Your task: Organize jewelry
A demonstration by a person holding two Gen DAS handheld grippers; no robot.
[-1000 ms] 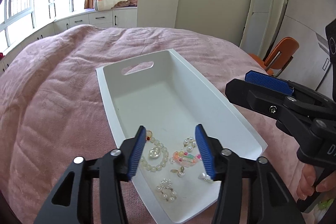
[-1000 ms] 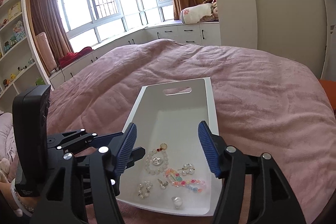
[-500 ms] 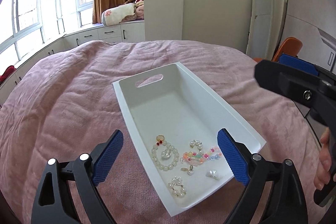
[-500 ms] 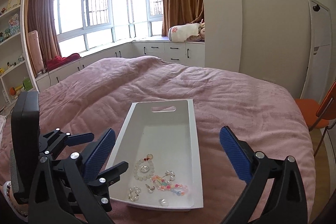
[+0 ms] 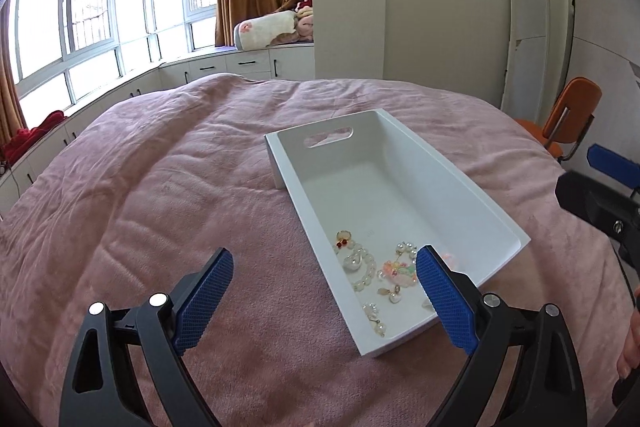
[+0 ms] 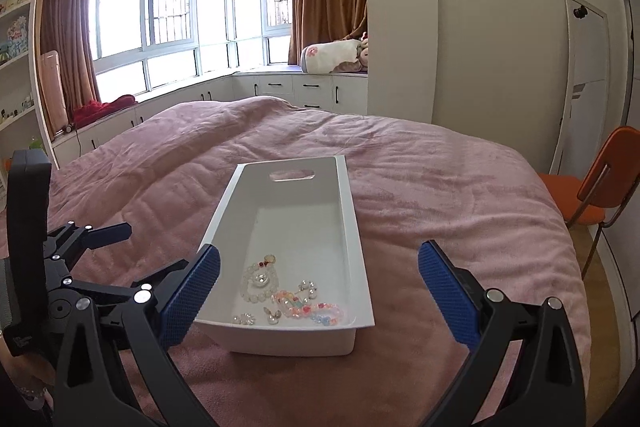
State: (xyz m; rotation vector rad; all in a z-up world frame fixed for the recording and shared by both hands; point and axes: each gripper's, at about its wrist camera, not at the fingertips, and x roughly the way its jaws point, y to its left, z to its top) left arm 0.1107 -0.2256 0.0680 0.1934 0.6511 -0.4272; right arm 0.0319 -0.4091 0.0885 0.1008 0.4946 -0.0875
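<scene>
A white rectangular tray (image 5: 404, 147) (image 6: 360, 267) with a handle slot lies on the pink bed cover. Its near end holds several pieces of jewelry: a white bead bracelet (image 5: 362, 269) (image 6: 260, 281), a pastel bead bracelet (image 5: 398, 271) (image 6: 308, 307), and small pearl earrings (image 5: 374, 313) (image 6: 244, 318). My left gripper (image 5: 322, 293) is wide open and empty, held back above the tray's near left corner. My right gripper (image 6: 320, 287) is wide open and empty, above the tray's near end. The left gripper also shows in the right wrist view (image 6: 92, 251).
The pink bed cover (image 5: 160, 207) (image 6: 440, 187) spreads all around the tray. An orange chair (image 5: 560, 123) (image 6: 592, 195) stands off the bed's right side. White cabinets and windows (image 6: 180, 27) line the far wall, and shelves (image 6: 16, 47) stand at left.
Both grippers have opened wider and pulled back and up from the tray. The tray now looks smaller and farther off in both views. The jewelry lies as before.
</scene>
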